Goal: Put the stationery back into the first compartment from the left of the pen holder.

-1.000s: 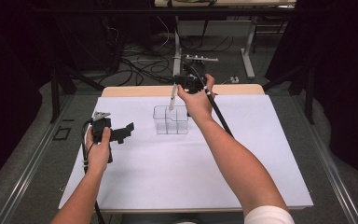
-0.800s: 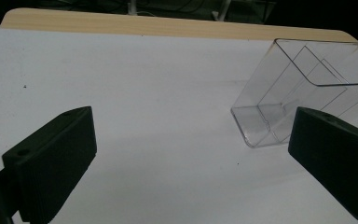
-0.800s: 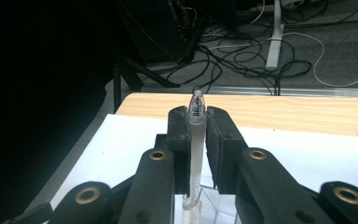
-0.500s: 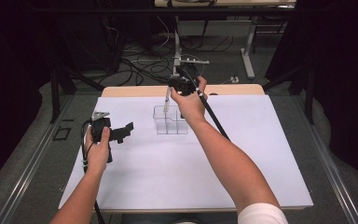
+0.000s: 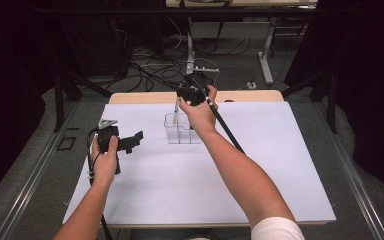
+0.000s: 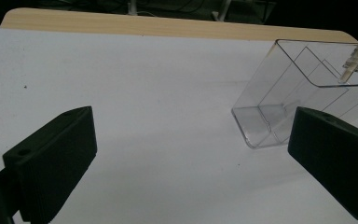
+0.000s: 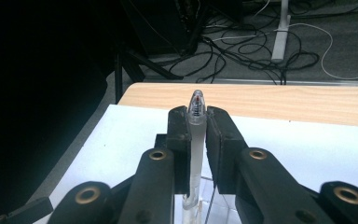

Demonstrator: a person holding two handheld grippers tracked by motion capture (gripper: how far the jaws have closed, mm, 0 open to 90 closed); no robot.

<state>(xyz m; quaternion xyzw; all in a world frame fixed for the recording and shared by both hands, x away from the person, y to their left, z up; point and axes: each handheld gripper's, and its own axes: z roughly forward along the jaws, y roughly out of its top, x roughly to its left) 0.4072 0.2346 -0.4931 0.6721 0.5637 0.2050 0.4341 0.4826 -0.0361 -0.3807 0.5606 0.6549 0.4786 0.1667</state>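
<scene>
My left tool hovers low over the near left of the table, jaws spread. Farther off, my right tool pinches a frosted pen above the clear divided box; its lower end is cut off from view.
</scene>
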